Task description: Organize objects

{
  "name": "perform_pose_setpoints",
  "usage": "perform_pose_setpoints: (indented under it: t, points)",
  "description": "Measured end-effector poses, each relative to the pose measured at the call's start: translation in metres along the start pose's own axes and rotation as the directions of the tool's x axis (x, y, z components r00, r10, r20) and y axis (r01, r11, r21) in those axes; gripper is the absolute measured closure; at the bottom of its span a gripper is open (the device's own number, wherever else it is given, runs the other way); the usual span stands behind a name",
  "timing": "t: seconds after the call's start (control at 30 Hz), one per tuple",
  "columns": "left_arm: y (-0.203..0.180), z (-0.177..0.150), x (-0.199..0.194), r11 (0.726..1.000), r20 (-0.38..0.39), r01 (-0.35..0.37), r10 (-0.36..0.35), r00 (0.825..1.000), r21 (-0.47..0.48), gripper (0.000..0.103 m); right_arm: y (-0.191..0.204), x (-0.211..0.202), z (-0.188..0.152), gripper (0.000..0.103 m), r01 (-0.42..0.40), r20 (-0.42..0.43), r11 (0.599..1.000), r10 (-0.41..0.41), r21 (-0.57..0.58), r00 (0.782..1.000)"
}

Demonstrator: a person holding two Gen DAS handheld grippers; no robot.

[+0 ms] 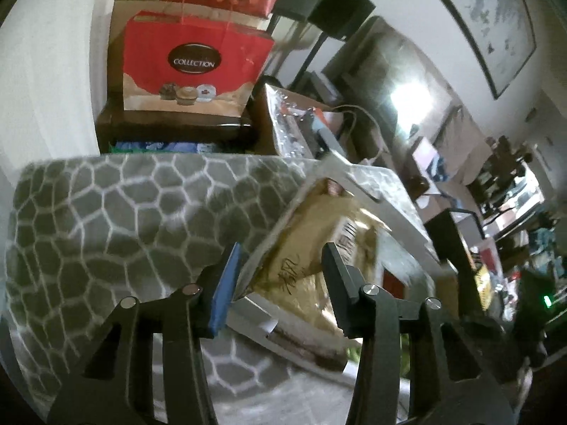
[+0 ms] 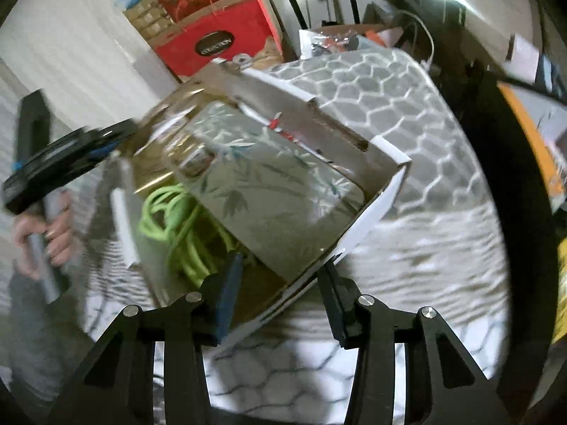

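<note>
We have a white cardboard box sitting on the grey hexagon-patterned blanket, tilted, with a grey bamboo-print packet, a coil of green cord and a gold-wrapped item inside it. Our right gripper straddles the box's near corner, jaws partly open; the white wall runs between the fingers, but we cannot tell whether the pads actually press on it. Our left gripper is at the opposite end with its jaws partly open around the box edge and the gold wrapper — again we cannot tell whether it bites. Both views are smeared by motion, so the box looks unsettled. The risk we see is a lopsided lift: if only one side has purchase, thin card could buckle or slip out, and the tilt could spill the cord onto the blanket. A pinch on the wrapper instead of the wall would drag the contents — not the box.
</note>
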State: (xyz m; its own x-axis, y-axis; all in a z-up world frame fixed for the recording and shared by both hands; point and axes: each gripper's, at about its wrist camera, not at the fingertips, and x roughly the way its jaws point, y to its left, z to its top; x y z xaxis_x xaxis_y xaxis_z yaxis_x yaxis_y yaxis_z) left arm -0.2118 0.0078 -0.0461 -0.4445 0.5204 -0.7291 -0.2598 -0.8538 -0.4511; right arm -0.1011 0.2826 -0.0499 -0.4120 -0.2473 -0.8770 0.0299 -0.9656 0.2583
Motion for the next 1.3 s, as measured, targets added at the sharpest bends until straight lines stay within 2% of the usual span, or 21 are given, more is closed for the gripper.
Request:
perform_pose_setpoints:
  t: [0.07,0.2,0.3,0.57,0.9,1.3]
  points:
    - [0.000,-0.010,-0.010,1.000,0.004,0.018,-0.018,1.000,-0.014,0.060,-0.004,0.002,0.009,0.057,0.028,0.009,0.999,-0.028,-0.019,1.000]
    - [-0.005,-0.028,-0.025,1.000,0.011,-0.019,0.020,1.000,-0.018,0.060,-0.005,0.005,0.027,0.057,0.024,0.030,0.999,-0.023,-0.042,0.999]
    - [-0.003,-0.041,-0.035,0.998,0.014,-0.005,0.006,1.000,-0.061,0.060,-0.002,0.010,0.039,0.057,0.039,0.049,0.997,-0.036,-0.060,0.998]
    - [-0.007,-0.071,-0.057,0.994,0.043,-0.011,0.016,0.999,-0.113,0.060,-0.002,0.027,0.062,0.057,-0.005,0.067,0.998,0.009,-0.059,0.998]
    - [0.001,-0.097,-0.060,0.986,0.052,-0.011,0.020,0.998,-0.164,0.059,0.008,0.043,0.072,0.057,-0.054,0.100,0.994,0.063,-0.092,0.993]
    - [0.006,-0.094,-0.060,0.986,0.056,-0.042,0.051,0.997,-0.164,0.059,0.009,0.040,0.065,0.057,-0.069,0.096,0.995,0.076,-0.077,0.992]
